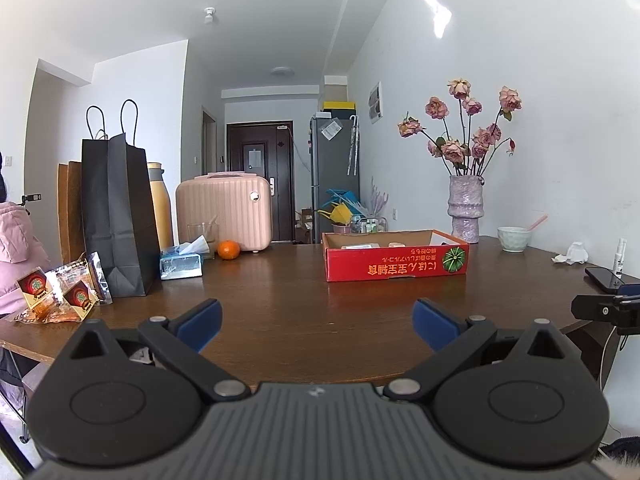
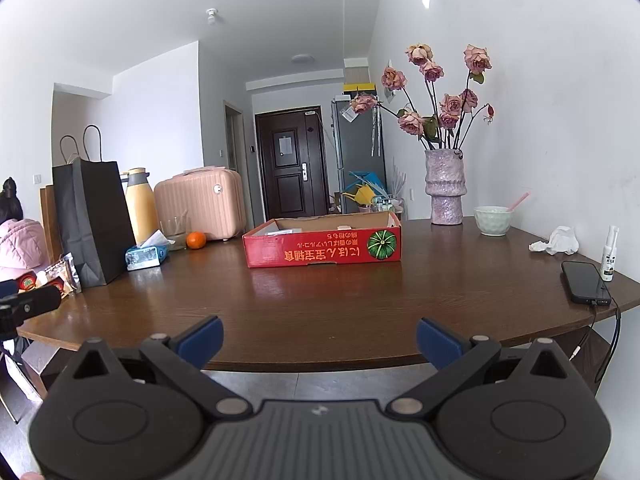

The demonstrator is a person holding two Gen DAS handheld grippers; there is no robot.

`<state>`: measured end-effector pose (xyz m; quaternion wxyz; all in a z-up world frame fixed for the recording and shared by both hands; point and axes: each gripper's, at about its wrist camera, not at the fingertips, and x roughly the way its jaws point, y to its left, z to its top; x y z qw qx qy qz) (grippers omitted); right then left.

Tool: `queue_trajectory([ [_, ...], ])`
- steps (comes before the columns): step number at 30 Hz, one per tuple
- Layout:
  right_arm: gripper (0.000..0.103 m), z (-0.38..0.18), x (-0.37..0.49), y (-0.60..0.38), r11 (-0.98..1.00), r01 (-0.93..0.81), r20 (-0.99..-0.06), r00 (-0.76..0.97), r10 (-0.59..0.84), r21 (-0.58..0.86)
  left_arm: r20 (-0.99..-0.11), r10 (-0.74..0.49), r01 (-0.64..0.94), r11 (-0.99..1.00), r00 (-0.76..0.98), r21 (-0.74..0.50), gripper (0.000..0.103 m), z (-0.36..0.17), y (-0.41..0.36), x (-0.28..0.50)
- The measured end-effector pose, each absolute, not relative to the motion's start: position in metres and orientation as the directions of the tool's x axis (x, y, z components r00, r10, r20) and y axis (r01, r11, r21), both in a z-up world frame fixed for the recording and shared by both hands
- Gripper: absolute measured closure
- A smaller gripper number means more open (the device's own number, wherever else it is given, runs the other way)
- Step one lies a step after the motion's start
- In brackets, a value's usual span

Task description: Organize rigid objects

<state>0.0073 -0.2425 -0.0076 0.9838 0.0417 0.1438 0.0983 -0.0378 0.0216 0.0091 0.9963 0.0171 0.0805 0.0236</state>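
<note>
Nearest you, both the left gripper (image 1: 316, 320) and the right gripper (image 2: 319, 338) hang at the near edge of the worktop (image 1: 280, 292) with fingers spread wide and holding nothing, so by my reading the sorting has hardly begun. Farther in, mid-worktop, the red box (image 2: 324, 246) holds a few pale things, while the phone (image 2: 585, 282) and spray bottle (image 2: 609, 254) lie loose at right and the orange (image 2: 196, 240) at far left. The box front shows Japanese print and a green pumpkin picture; I cannot read it.
</note>
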Motion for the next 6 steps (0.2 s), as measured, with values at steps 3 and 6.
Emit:
queue_trajectory([
  [3, 0.0, -0.0084, 0.0076, -0.2406, 0.978, -0.18, -0.277, 0.939, 0.203, 0.104, -0.16, 0.061, -0.056, 0.998, 0.985, 0.035, 0.0, 0.0095, 0.0223, -0.0368],
  [6, 0.0, -0.0089, 0.0069, -0.239, 0.978, -0.183, -0.273, 0.941, 0.202, 0.096, -0.164, 0.046, -0.043, 0.999, 0.985, 0.026, 0.0, 0.0089, 0.0235, -0.0373],
])
